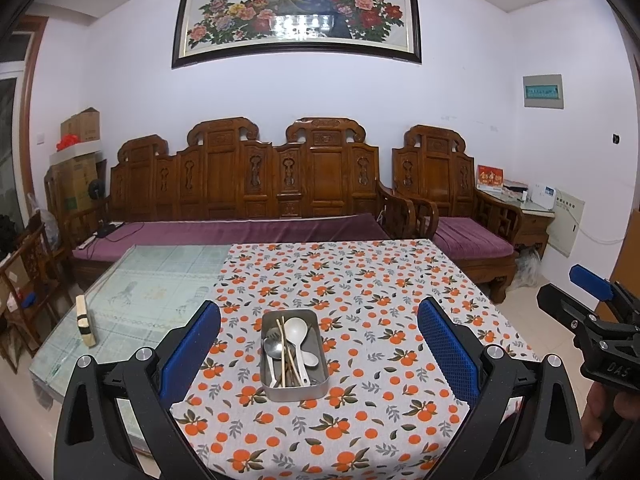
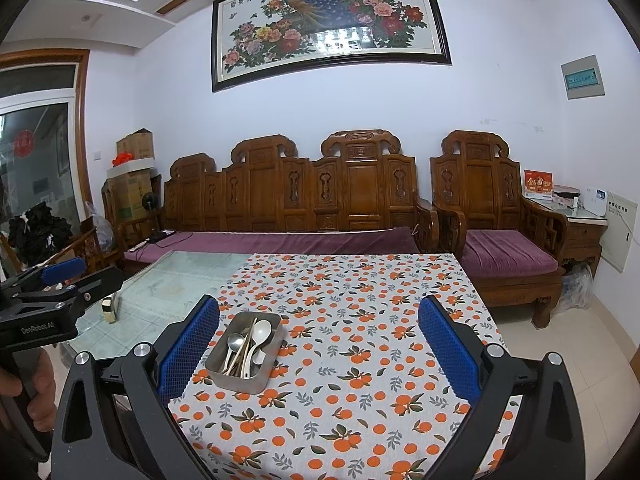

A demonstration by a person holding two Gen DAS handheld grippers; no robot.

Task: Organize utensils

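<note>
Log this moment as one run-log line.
stage: start | left gripper: open, empty | right gripper: open, empty | metal tray: on tablecloth, holds spoons, chopsticks | contact: none

Left gripper (image 1: 319,350) and right gripper (image 2: 319,346) — jaws spread wide, empty — level, side by side.

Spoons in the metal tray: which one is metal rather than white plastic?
The metal spoon at the left side of the metal tray; its bowl is shiny grey, while the two white spoons beside it are matte.
</note>
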